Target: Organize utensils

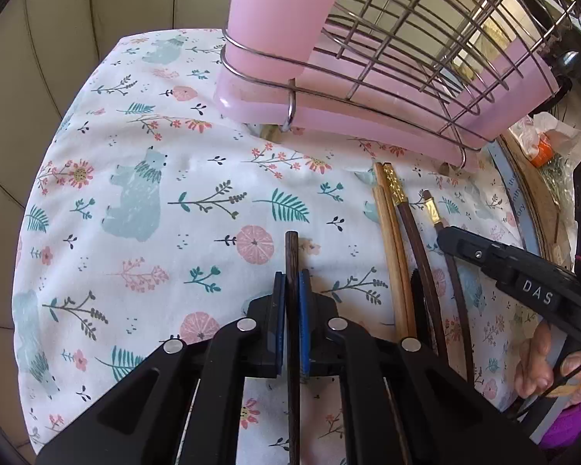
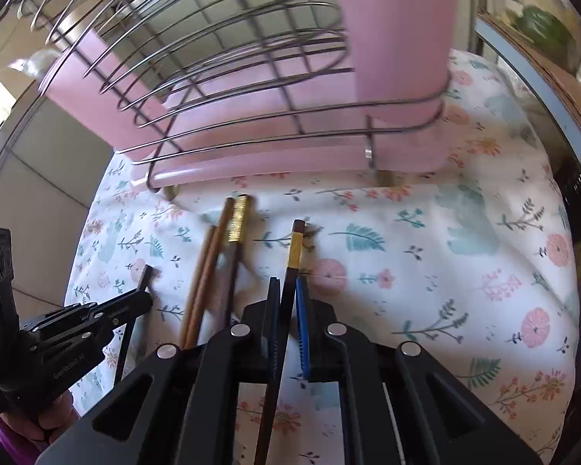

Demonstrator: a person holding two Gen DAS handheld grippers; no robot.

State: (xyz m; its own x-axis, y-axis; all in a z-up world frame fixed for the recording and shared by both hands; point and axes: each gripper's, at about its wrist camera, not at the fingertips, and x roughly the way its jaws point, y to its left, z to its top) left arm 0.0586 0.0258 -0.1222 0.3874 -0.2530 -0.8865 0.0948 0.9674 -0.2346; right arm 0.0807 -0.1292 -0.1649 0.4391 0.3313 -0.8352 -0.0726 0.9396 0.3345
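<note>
Item one, bottom centre of my left wrist view: left gripper, clenched on a plain dark wooden chopstick. Item two, bottom centre of my right wrist view: right gripper, jaws closed around a dark chopstick with a gold band. Mid-frame, on the floral bear-print cloth: two light wooden chopsticks, one gold-capped dark chopstick. Top of frame: wire dish rack on a pink plastic tray.

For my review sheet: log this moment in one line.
left tool: shut on dark chopstick | right tool: shut on gold-banded chopstick | rack: no chopsticks
</note>
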